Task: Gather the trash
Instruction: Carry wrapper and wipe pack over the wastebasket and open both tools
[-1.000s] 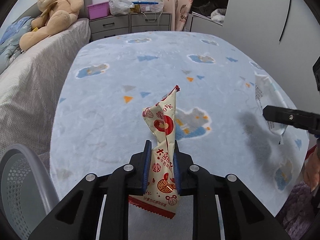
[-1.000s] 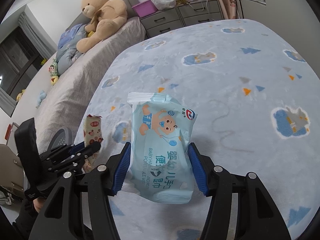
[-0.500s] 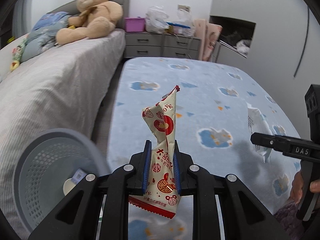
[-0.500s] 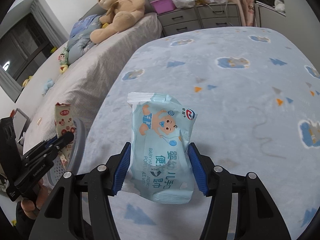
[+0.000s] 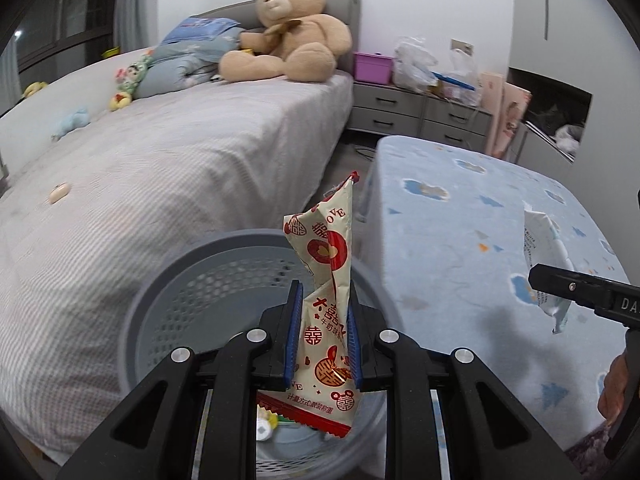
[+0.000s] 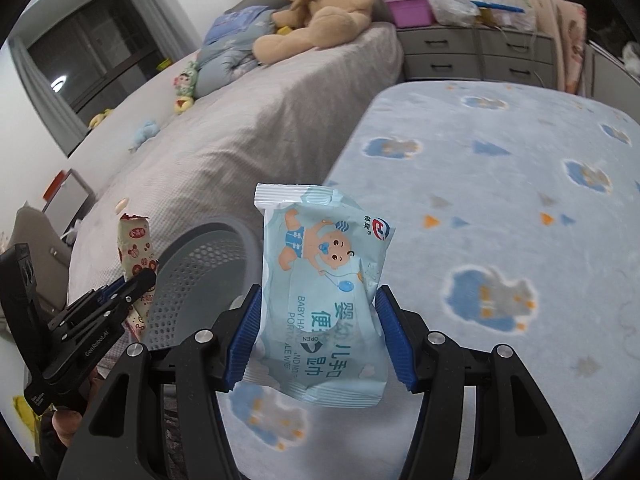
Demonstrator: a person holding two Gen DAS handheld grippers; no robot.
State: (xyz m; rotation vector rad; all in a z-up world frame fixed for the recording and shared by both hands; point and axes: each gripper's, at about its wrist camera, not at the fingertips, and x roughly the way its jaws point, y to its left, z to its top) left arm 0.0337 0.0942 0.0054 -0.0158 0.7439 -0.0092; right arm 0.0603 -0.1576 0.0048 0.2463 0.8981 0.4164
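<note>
My left gripper (image 5: 322,320) is shut on a cream and red snack wrapper (image 5: 328,276) and holds it right over the open grey mesh bin (image 5: 192,276). Some small trash lies at the bin's bottom. My right gripper (image 6: 318,328) is shut on a light blue baby wipes pack (image 6: 324,300) above the blue patterned blanket (image 6: 500,200), to the right of the bin (image 6: 208,280). The left gripper with the wrapper (image 6: 136,252) shows at the left of the right wrist view. The wipes pack (image 5: 544,256) shows at the right of the left wrist view.
A grey bed (image 5: 160,168) with a teddy bear (image 5: 292,36) and small toys stands left of the bin. Grey drawers (image 5: 420,112) with bags and a purple box stand at the back. The blanket-covered surface (image 5: 480,240) lies to the right.
My left gripper has swung left with the wrapper, from over the blanket to over the bin. My right gripper has followed leftward with the wipes pack, so the bin is now near it.
</note>
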